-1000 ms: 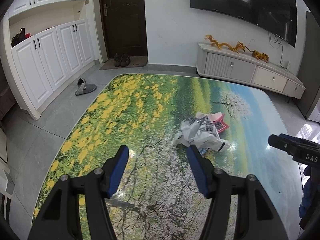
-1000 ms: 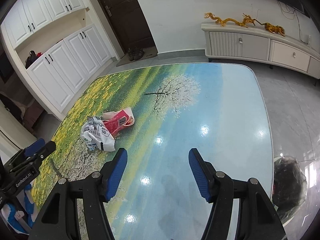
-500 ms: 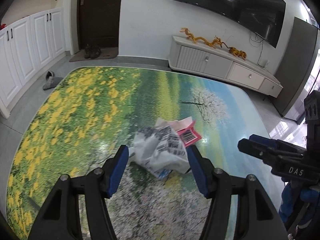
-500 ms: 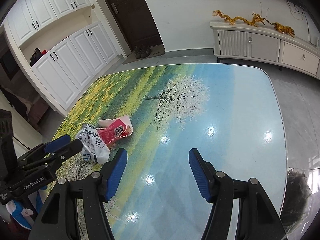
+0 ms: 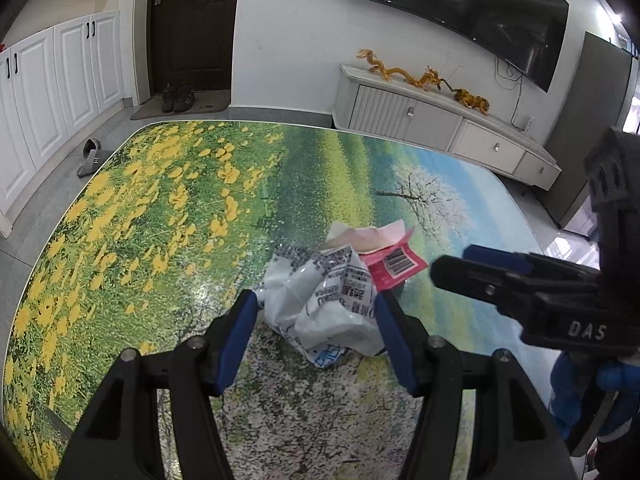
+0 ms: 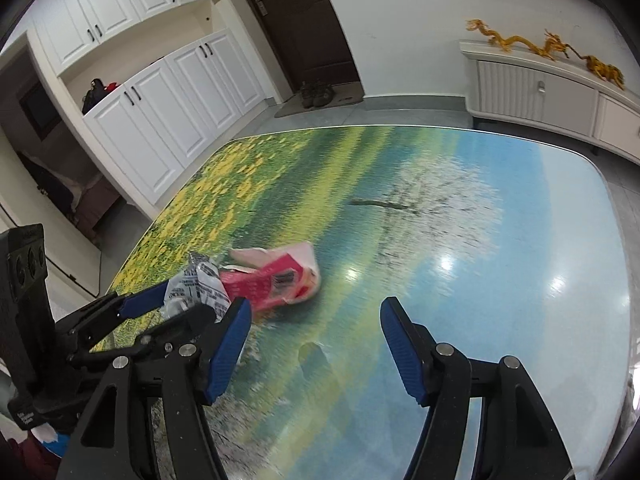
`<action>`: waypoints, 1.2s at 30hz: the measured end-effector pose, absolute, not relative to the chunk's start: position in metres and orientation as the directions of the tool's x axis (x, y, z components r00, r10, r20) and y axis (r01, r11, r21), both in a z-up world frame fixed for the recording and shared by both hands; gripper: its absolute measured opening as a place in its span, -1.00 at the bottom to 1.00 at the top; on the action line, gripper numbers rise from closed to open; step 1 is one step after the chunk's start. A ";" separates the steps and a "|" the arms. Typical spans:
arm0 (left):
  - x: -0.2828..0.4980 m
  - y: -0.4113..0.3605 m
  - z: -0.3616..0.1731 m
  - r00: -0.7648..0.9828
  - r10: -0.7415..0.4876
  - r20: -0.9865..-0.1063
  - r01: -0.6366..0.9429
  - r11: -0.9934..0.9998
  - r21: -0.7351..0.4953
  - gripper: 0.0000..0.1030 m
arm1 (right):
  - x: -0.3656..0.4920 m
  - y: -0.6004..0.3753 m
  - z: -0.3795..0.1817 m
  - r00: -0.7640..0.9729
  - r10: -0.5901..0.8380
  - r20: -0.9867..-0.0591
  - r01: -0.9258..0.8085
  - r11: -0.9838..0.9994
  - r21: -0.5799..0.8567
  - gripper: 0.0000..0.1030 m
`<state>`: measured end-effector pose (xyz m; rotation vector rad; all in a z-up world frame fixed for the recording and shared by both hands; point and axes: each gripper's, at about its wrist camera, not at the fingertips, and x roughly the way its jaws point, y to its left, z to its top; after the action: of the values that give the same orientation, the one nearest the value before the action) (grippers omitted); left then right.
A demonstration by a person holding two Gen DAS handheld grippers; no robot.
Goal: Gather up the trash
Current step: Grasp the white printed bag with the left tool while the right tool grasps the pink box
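A crumpled white plastic wrapper with black print (image 5: 324, 300) is seen on the glossy counter printed with a flower-meadow picture (image 5: 160, 216). It is placed between the blue-padded fingers of the left gripper (image 5: 314, 316), which is held wide open around it; whether the pads touch it cannot be told. A torn red and pink paper carton with a barcode (image 5: 390, 258) is laid flat just behind the wrapper, touching it. The right gripper (image 6: 316, 322) is also held wide open, with nothing between its fingers, above the shiny counter near the carton.
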<state>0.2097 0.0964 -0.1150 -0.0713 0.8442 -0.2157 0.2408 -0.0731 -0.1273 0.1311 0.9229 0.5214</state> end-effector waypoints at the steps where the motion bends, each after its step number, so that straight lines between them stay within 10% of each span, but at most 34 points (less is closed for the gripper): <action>1: 0.207 0.098 -0.116 0.646 -0.220 -0.731 0.165 0.975 -0.148 0.14 | 0.242 -0.069 -0.128 0.486 0.487 -0.725 -0.380 0.865 0.327 0.27; 15: 0.188 0.127 -0.124 0.648 -0.282 -0.707 0.132 0.956 -0.261 -0.30 | 0.258 -0.034 -0.137 0.447 0.556 -0.700 -0.372 0.828 0.420 0.27; 29: 0.169 0.151 -0.124 0.661 -0.290 -0.692 0.080 0.944 -0.319 -0.34 | 0.270 -0.005 -0.136 0.455 0.516 -0.725 -0.298 0.856 0.422 0.28; 36: 0.154 0.159 -0.125 0.665 -0.290 -0.688 0.070 0.942 -0.329 -0.35 | 0.257 0.010 -0.138 0.473 0.433 -0.767 -0.316 0.896 0.312 -0.21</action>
<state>0.1545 0.1589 -0.1250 -0.2869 0.8211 -0.2062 0.2570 0.0101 -0.1377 0.1331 0.9763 0.4598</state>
